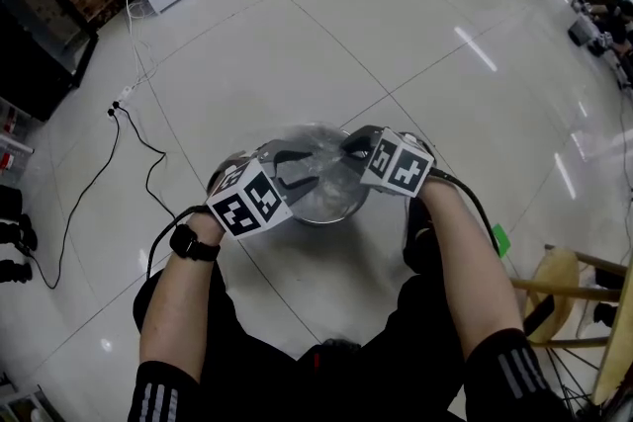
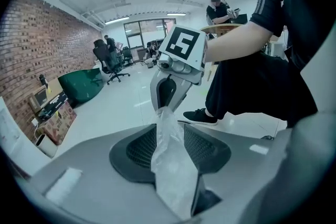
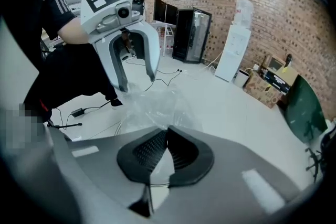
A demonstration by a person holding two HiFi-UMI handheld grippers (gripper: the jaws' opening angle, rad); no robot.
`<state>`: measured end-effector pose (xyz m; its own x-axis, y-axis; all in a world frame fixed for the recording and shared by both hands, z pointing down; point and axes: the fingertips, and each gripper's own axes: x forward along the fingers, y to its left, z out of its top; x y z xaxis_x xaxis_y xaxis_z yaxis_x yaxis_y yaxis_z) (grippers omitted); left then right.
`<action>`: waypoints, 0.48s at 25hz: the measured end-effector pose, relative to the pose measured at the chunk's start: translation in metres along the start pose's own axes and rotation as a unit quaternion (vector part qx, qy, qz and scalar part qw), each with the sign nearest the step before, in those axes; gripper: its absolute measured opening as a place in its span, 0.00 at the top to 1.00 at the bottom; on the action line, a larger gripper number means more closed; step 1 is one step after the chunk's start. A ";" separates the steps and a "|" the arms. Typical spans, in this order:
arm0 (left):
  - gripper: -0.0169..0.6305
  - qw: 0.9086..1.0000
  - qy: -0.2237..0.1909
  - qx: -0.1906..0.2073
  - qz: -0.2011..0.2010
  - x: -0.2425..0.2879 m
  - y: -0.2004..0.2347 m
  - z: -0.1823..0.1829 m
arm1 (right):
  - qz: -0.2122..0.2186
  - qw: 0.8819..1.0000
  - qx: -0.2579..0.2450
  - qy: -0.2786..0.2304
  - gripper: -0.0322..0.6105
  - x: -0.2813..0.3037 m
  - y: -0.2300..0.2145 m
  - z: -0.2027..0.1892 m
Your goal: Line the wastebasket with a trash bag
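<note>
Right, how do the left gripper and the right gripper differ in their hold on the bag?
The left gripper has its fingers apart, with a bunch of bag between them; the right gripper has its fingers shut on a thin fold of it. The left gripper is at the wastebasket's left rim, the right gripper at its right. Both point down at the wastebasket.

Both forearms reach in from the lower frame, left arm (image 1: 183, 296), right arm (image 1: 473, 257). The grippers angle down, tips facing each other at centre. Left gripper (image 1: 300, 171): jaws apart, trash bag (image 2: 170, 165) film loose between the pads. Right gripper (image 1: 349, 149): jaws closed, pinching the film.
</note>
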<state>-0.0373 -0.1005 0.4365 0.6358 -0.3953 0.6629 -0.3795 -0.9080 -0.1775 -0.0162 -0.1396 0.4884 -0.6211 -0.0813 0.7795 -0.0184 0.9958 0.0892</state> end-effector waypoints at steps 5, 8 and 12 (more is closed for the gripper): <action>0.73 1.000 0.019 -0.012 0.013 -0.020 0.008 -0.019 | -0.012 1.000 0.008 0.001 0.94 -0.016 -0.009 -0.008; 0.73 0.999 0.032 -0.012 0.015 -0.031 0.010 -0.029 | -0.018 1.000 0.008 0.006 0.94 -0.022 -0.013 -0.014; 0.73 0.999 0.042 -0.017 0.023 -0.046 0.014 -0.037 | -0.023 1.000 0.011 0.013 0.94 -0.030 -0.017 -0.022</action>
<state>-0.0967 -0.0904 0.4307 0.5589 -0.4221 0.7138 -0.4305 -0.8834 -0.1852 0.0196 -0.1550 0.4769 -0.5994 -0.1273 0.7903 -0.0641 0.9917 0.1111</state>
